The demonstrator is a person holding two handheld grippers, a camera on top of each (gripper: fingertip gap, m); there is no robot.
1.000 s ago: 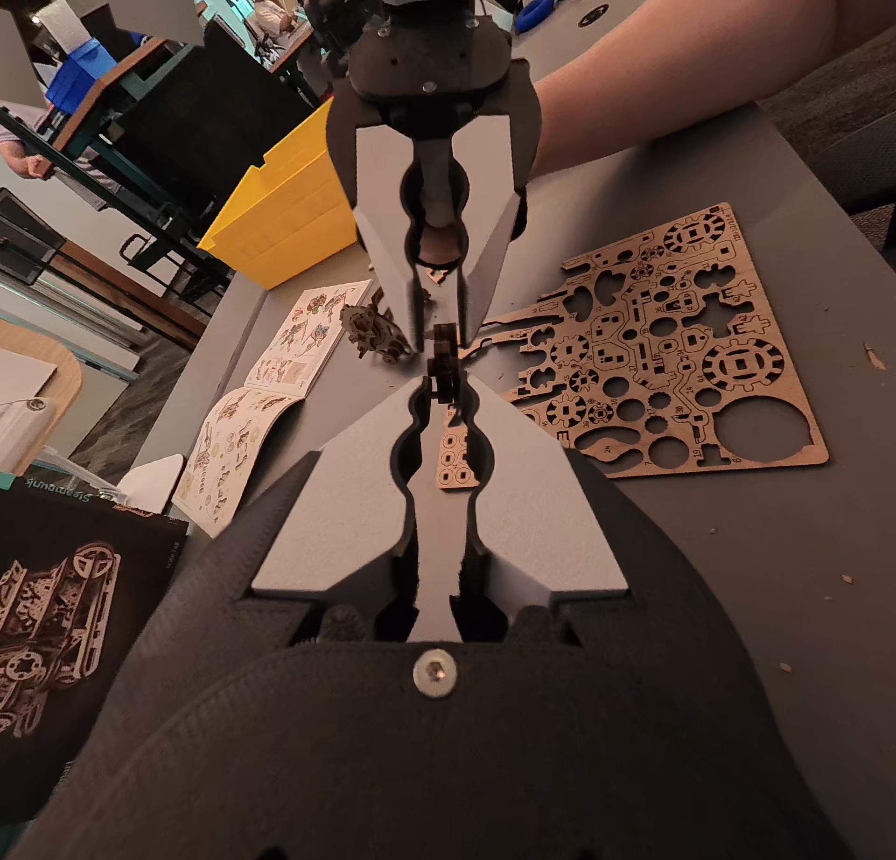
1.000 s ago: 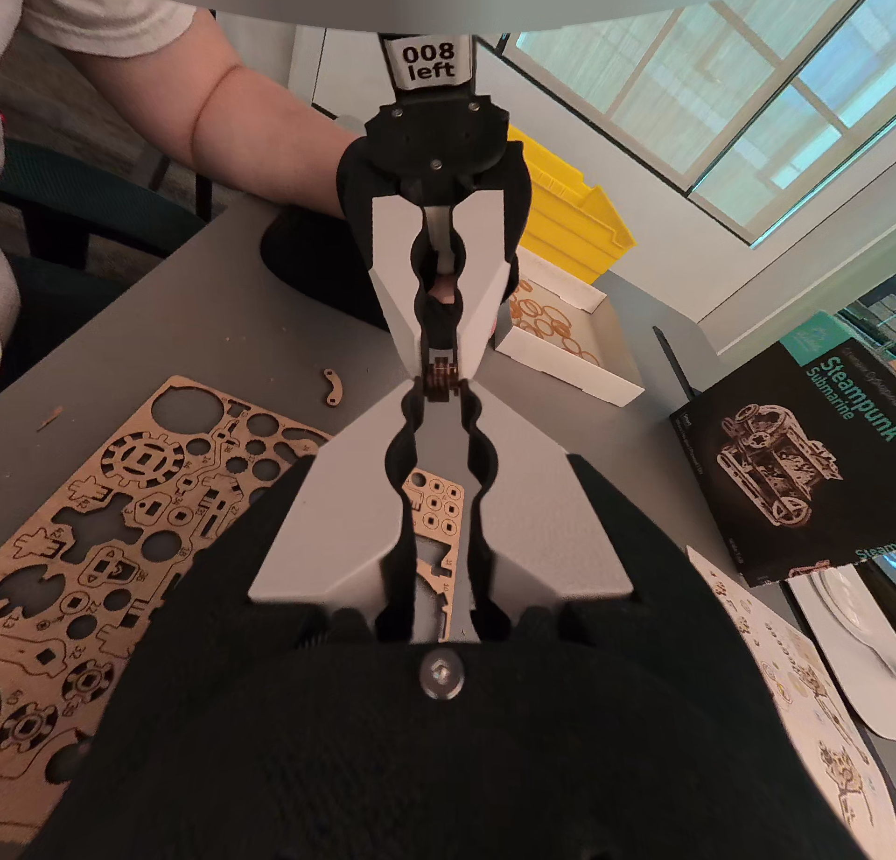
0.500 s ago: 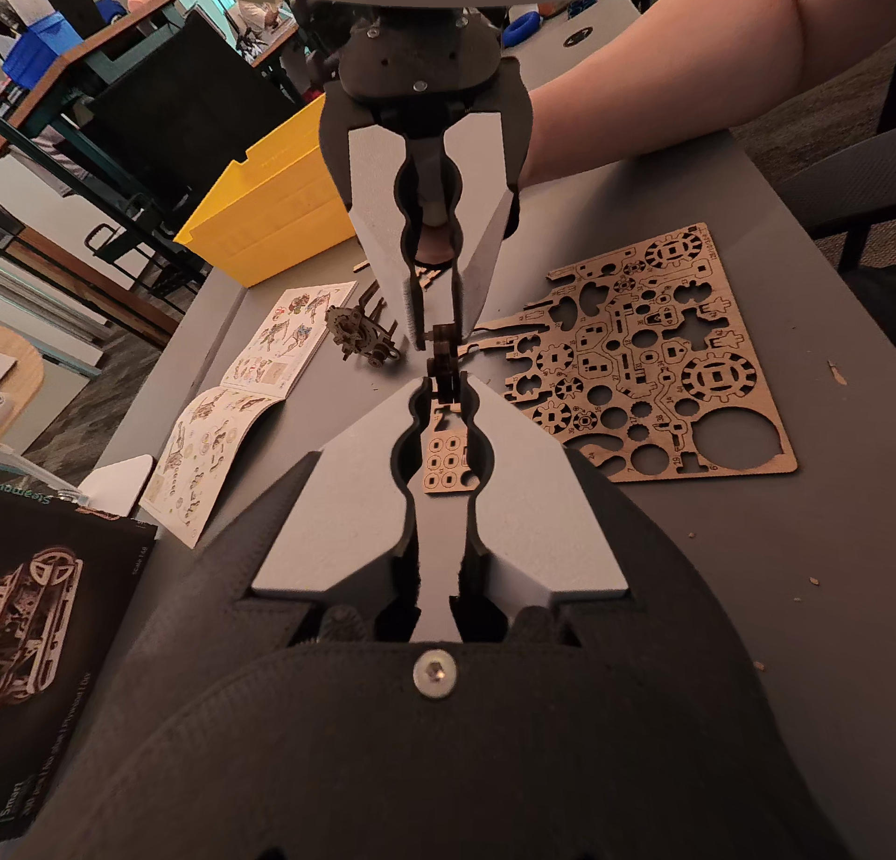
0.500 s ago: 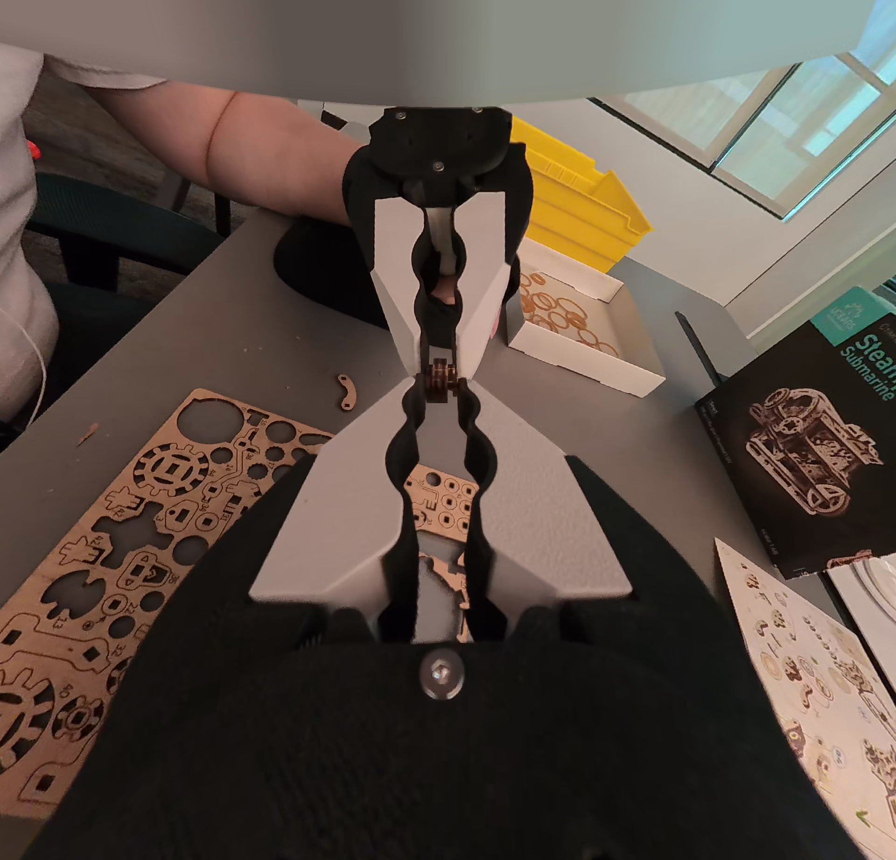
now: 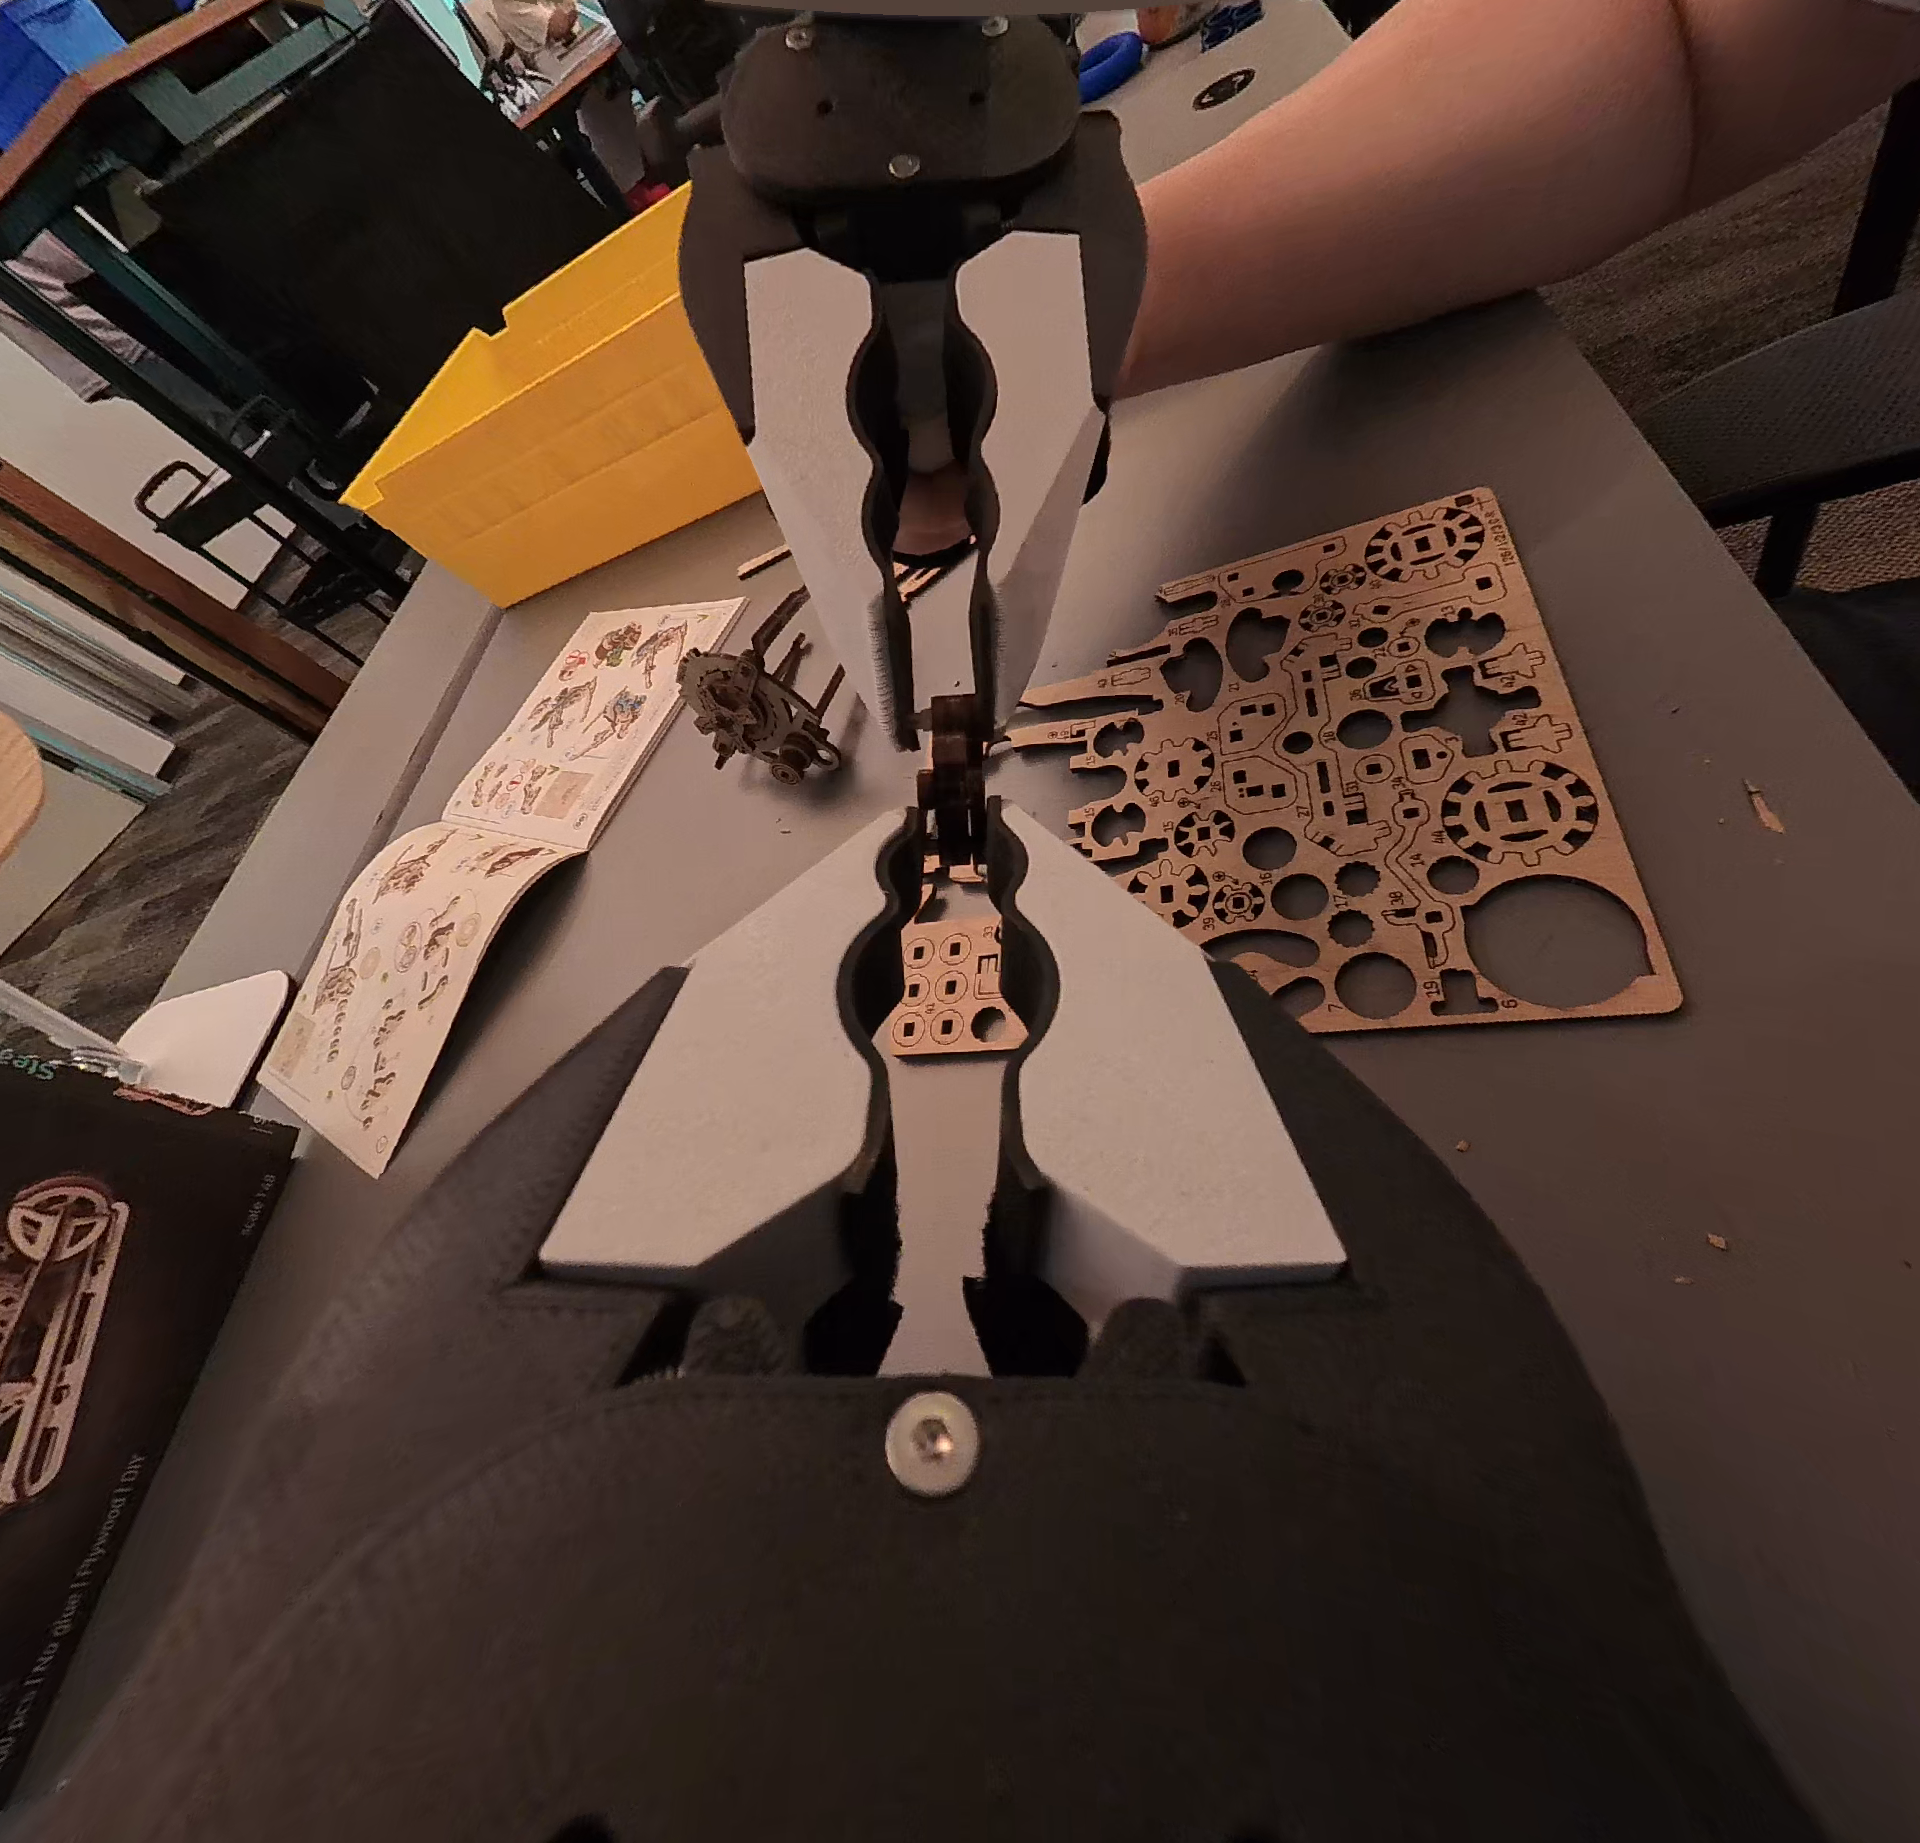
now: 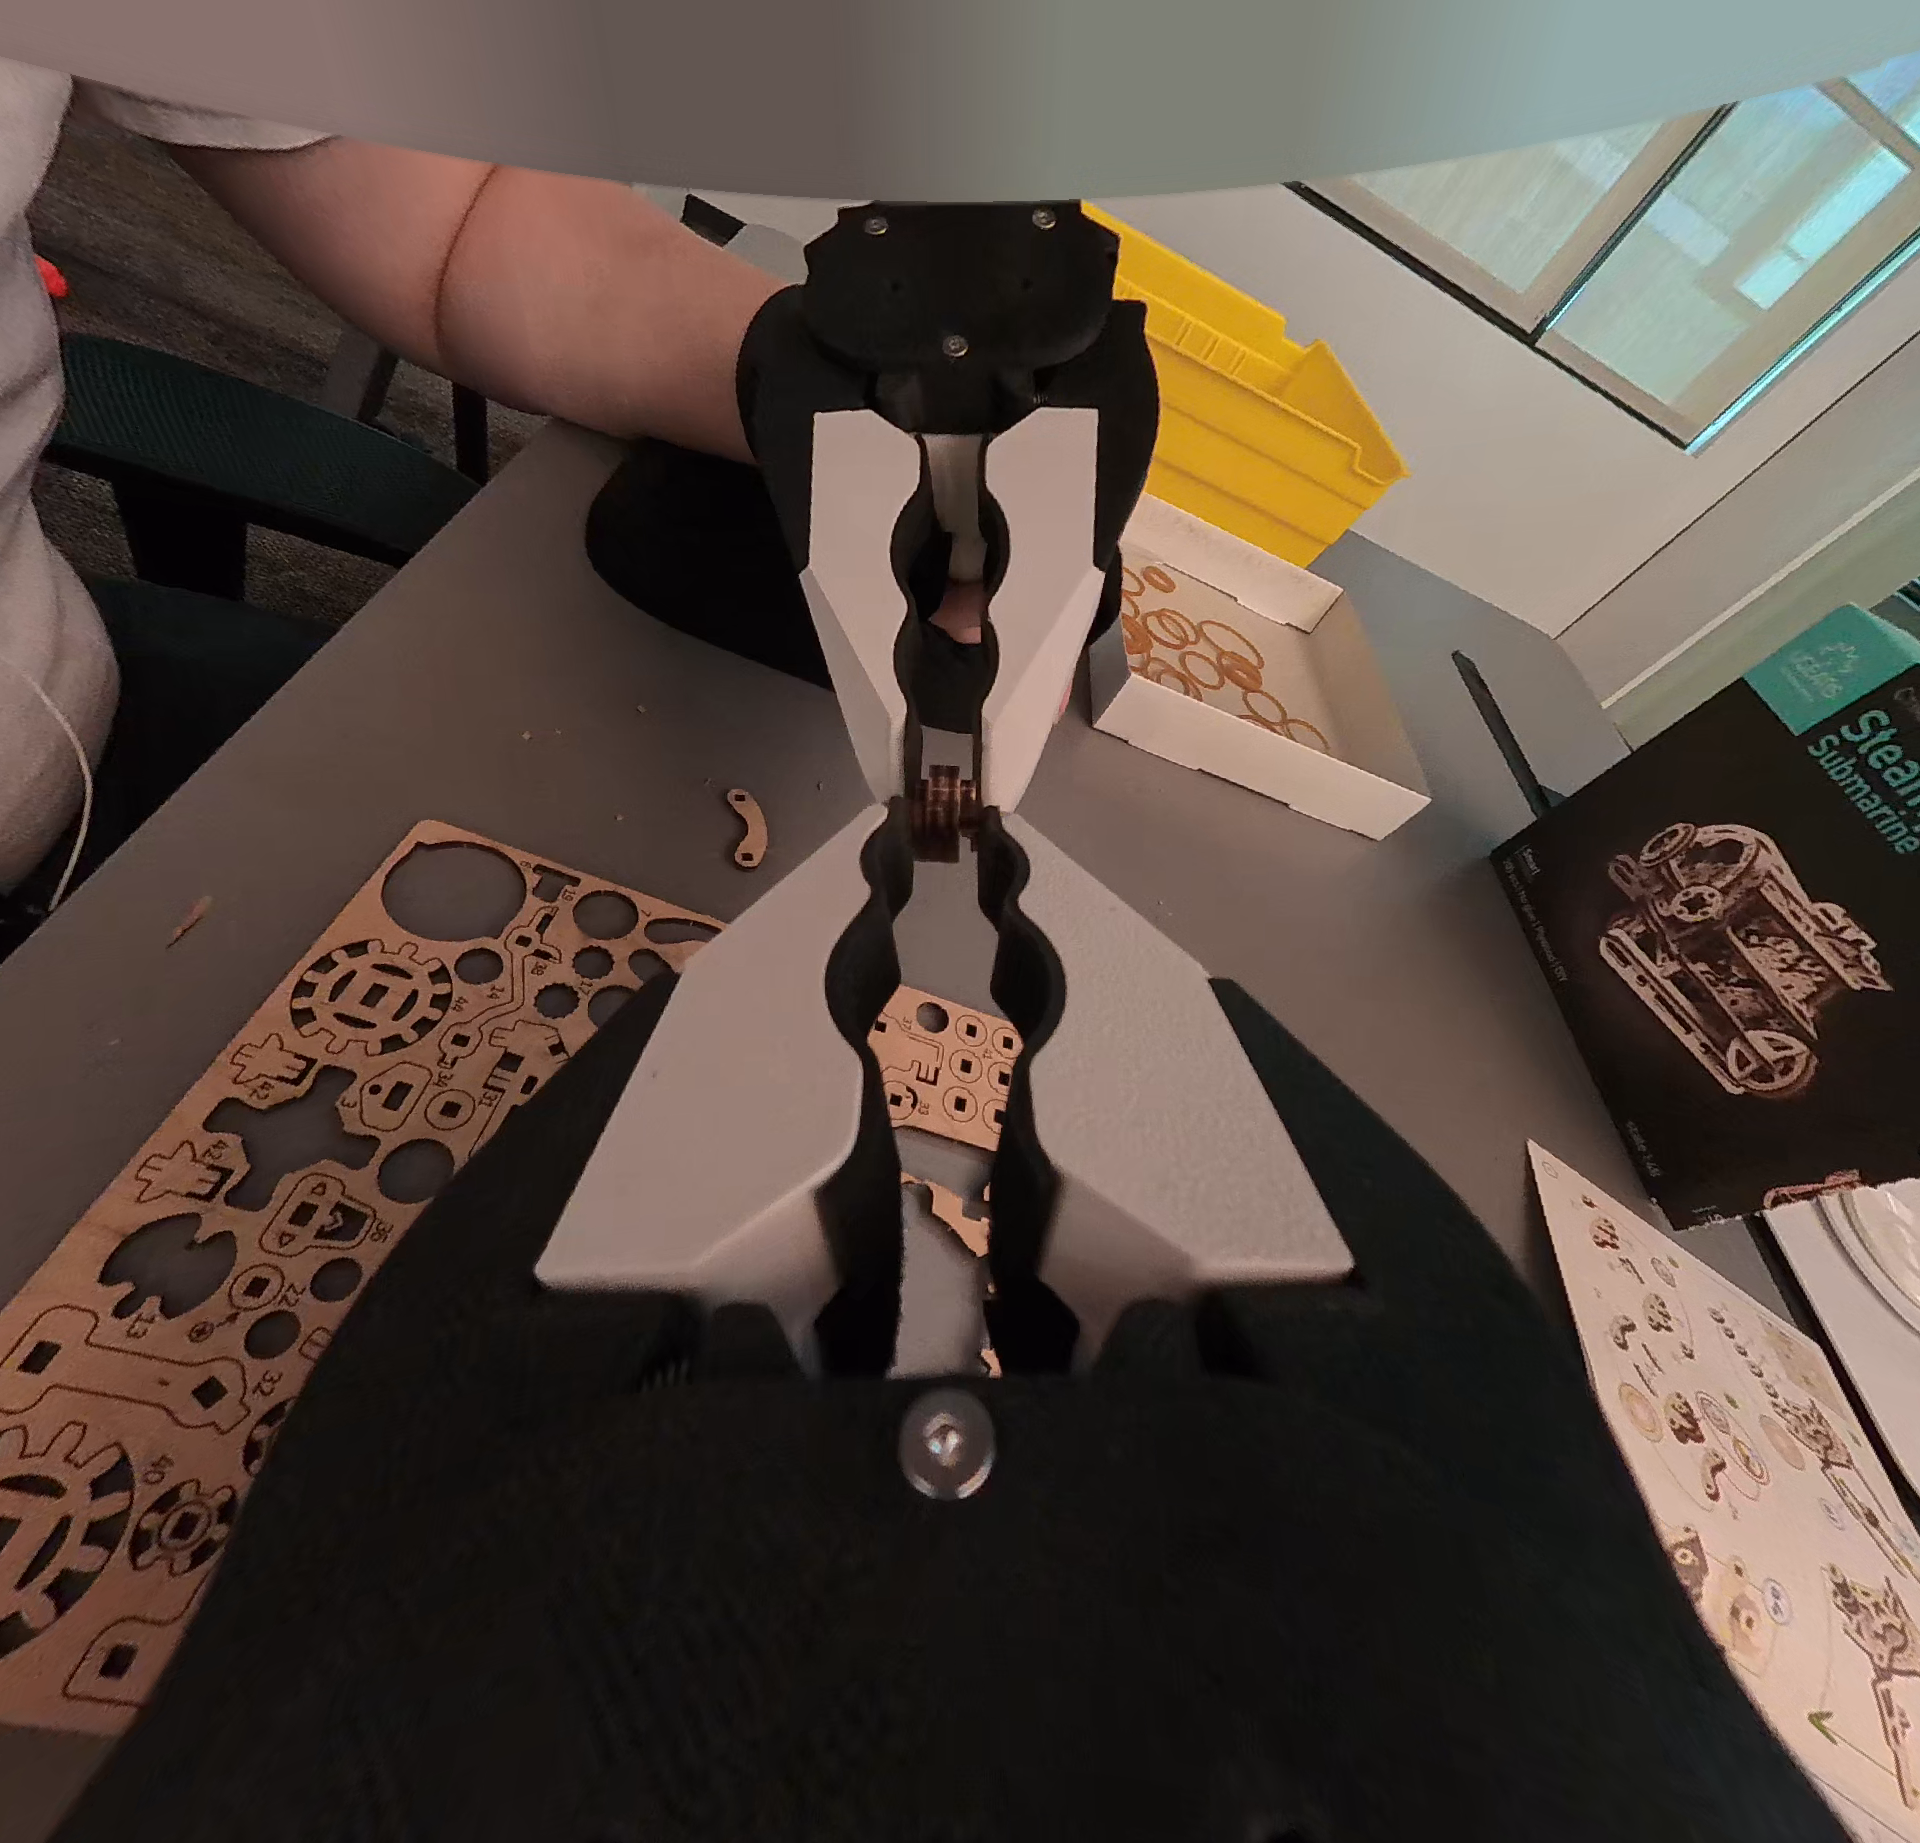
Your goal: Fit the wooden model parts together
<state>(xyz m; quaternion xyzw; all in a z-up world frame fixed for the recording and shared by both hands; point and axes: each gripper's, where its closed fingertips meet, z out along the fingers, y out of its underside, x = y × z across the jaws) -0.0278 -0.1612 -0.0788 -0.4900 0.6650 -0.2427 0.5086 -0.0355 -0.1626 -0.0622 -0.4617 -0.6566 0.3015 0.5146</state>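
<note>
Left wrist view: left gripper (image 5: 951, 829) and right gripper (image 5: 945, 728) meet tip to tip above the bench (image 5: 1558, 1170), fingers of each clamped on the small wooden parts (image 5: 951, 770). Mating step, apparently; next needs a straight, aligned push. Only this view shows the half-built model (image 5: 753, 718); right wrist view alone shows the white tray (image 6: 1257, 754).

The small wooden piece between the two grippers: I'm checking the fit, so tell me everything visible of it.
The small wooden piece is dark brown, of thin layered discs seen edge-on, laser-cut plywood by its look. It hangs above the grey table, pinched by the right gripper and the left gripper, tip to tip. Its joint is hidden.
</note>
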